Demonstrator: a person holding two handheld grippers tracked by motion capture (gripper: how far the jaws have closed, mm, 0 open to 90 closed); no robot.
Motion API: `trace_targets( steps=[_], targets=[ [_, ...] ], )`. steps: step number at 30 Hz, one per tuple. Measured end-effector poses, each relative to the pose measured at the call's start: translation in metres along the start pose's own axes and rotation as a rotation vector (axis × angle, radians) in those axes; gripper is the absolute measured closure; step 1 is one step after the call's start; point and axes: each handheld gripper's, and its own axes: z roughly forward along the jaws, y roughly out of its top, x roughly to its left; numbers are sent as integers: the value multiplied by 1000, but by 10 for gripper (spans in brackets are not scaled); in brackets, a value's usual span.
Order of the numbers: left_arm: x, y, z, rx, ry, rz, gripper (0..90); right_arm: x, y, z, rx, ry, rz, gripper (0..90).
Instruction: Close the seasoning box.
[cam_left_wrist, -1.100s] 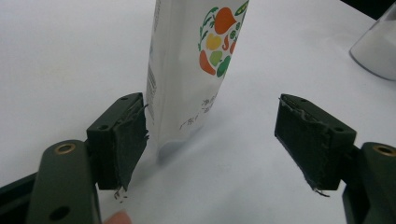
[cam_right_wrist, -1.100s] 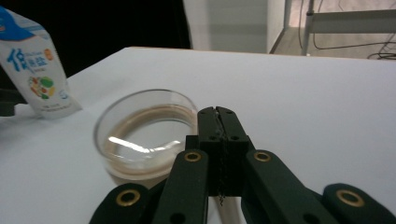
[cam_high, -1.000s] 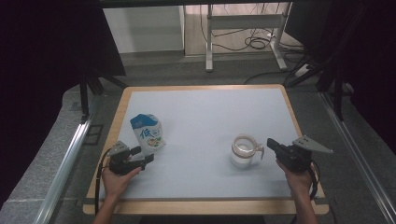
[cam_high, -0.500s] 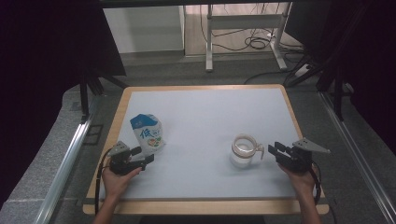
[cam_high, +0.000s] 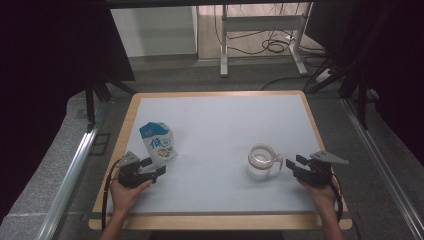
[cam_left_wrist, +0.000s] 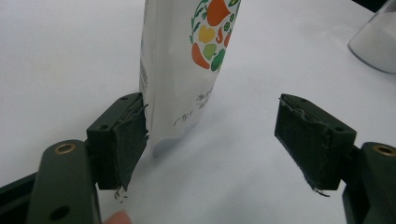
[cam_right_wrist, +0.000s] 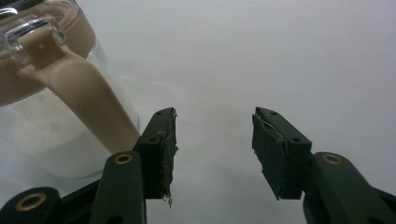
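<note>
I have the left gripper spread apart at the foot of the upright pouch, one pad just beside its lower corner, not clamping. Right of the pouch, my right gripper has just been opening, nothing between its jaws, beside the handle of the jar.

At lower right of the high view, the right gripper sits lower and slightly farther from the jar than a second ago, its jaws having just been opening, nothing between them.
</note>
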Motion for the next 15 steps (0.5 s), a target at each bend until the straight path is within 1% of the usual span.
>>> trace_targets(
  steps=[9, 15],
  targets=[
    [0, 0, -1, -4, -2, -3, 251, 0, 0, -1, -12, -4, 5, 496],
    [2, 1, -2, -15, -3, -16, 251, -2, -1, 0, -13, -3, 4, 483]
  ],
)
